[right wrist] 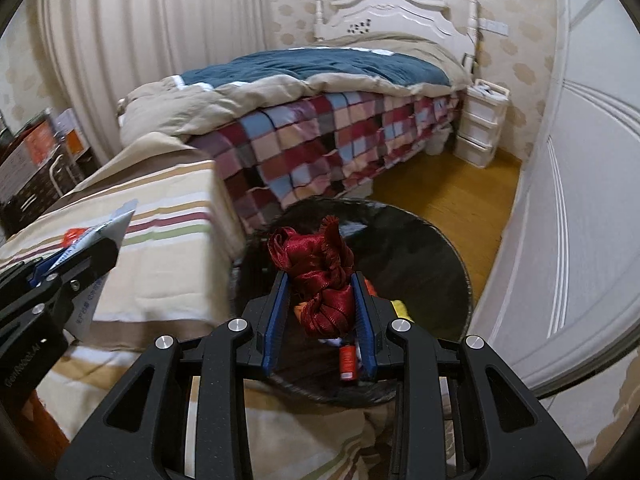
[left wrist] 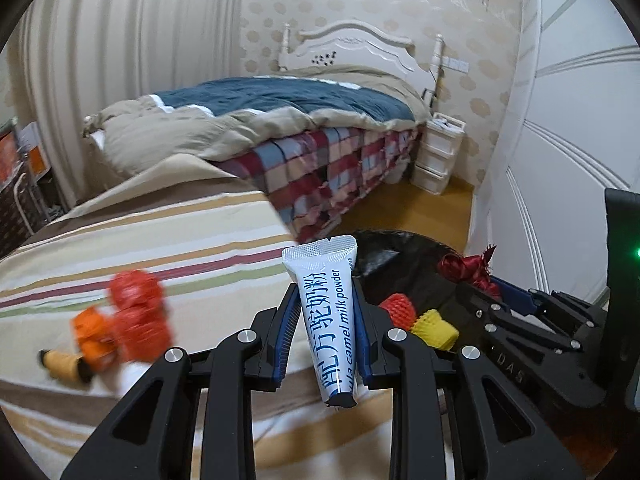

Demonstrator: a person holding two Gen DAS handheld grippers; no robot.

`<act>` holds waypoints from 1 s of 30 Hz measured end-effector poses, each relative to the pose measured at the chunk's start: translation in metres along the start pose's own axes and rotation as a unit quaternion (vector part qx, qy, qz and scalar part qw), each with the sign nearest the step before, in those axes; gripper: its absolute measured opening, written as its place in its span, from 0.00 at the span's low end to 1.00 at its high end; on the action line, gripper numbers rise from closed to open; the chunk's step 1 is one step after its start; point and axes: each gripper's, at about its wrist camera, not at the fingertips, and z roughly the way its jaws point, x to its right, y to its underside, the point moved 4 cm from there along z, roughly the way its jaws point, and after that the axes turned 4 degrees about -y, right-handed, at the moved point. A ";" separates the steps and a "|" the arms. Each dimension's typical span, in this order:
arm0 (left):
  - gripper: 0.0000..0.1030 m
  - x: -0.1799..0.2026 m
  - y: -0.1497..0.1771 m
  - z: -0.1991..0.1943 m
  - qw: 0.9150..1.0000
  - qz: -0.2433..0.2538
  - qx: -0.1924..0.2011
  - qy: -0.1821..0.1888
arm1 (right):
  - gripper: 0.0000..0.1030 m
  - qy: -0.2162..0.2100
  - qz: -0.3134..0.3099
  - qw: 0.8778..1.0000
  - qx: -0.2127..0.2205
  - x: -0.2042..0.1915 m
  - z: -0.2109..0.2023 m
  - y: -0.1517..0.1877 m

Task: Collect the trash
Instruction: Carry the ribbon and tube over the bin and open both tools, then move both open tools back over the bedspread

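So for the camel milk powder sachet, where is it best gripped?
Across its flat faces at mid-length, coming from its open end, as the left gripper does now: the camel milk powder sachet is a thin, flat strip, so the pads clamp its broad sides while the sealed end sticks out forward, clear to drop into the black-lined trash bin.

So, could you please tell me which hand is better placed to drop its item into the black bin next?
The right. Its tool holds the red ribbon directly above the black bin. The left tool, gripping the milk powder sachet, hangs over the striped surface beside the bin.
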 end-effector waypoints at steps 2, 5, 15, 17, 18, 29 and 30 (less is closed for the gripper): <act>0.27 0.011 -0.003 0.017 1.000 0.011 -0.011 0.002 | 0.29 0.007 0.007 1.000 -0.004 0.011 0.010 -0.001; 0.27 0.021 -0.005 0.039 0.999 0.024 -0.025 -0.005 | 0.30 0.015 0.011 1.000 -0.009 0.024 0.021 -0.003; 0.42 0.035 -0.003 0.068 0.998 0.034 -0.055 -0.020 | 0.32 0.025 0.021 0.999 -0.023 0.042 0.044 0.000; 0.58 0.034 -0.004 0.065 0.998 0.027 -0.049 -0.023 | 0.43 0.029 0.023 0.999 -0.023 0.043 0.046 0.001; 0.65 0.033 -0.004 0.064 0.998 0.023 -0.046 -0.024 | 0.45 0.031 0.023 0.999 -0.022 0.043 0.046 0.001; 0.77 0.018 -0.004 0.043 0.999 0.004 -0.037 -0.037 | 0.63 0.055 0.024 0.998 -0.013 0.042 0.030 0.004; 0.77 0.014 -0.004 0.040 0.999 0.001 -0.036 -0.038 | 0.64 0.055 0.024 0.998 -0.012 0.042 0.028 0.004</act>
